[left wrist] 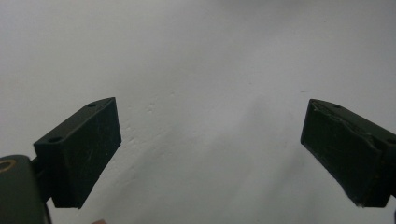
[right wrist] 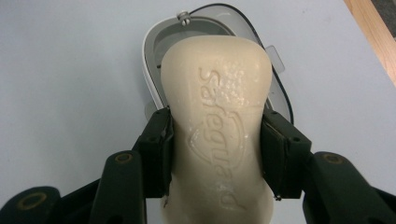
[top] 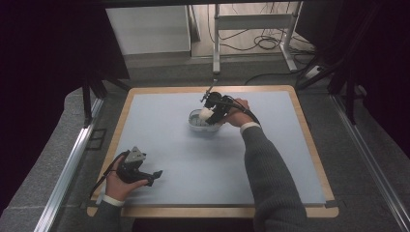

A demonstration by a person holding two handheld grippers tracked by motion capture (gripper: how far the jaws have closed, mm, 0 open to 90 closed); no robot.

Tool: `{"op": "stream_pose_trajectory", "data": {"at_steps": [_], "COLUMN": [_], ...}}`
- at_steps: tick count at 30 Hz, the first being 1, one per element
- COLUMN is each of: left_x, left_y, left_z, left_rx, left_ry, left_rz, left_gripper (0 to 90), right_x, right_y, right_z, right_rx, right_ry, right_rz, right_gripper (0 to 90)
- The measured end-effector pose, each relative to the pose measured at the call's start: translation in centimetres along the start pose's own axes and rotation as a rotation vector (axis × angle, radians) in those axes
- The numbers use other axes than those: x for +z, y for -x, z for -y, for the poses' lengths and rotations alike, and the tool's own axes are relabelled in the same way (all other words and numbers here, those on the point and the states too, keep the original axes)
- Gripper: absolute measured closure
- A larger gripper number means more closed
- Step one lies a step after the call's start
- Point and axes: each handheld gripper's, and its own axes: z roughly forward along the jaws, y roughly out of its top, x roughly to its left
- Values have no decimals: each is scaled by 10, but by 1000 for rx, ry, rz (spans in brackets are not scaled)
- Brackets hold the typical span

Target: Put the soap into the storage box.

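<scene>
Right gripper (right wrist: 215,154) clamps soap (right wrist: 217,135) across its narrow waist, long axis along the fingers, directly over the dish (right wrist: 154,51). Left gripper (top: 153,177) idles wide, well apart on the bench (top: 193,164).

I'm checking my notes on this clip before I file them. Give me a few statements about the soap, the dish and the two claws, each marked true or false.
1. The right claw grips a cream soap bar. True.
2. The soap bar is held above a soap dish. True.
3. The left claw holds the dish. False: it is open, over the bare blue mat.
4. The soap bar is unmarked. False: it bears embossed lettering.
5. The dish sits at the mat's near edge. False: it sits toward the far side.
</scene>
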Motion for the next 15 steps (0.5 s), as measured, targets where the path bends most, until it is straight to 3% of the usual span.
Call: {"op": "stream_pose_trajectory", "data": {"at_steps": [15], "left_x": [0], "left_y": [0], "left_z": [0], "left_rx": [-4], "left_ry": [0], "left_rz": [2], "left_gripper": [56], "right_x": [17], "right_y": [3], "right_z": [-9], "right_rx": [-59], "right_ry": [-8], "right_rz": [-28], "right_gripper": [493]}}
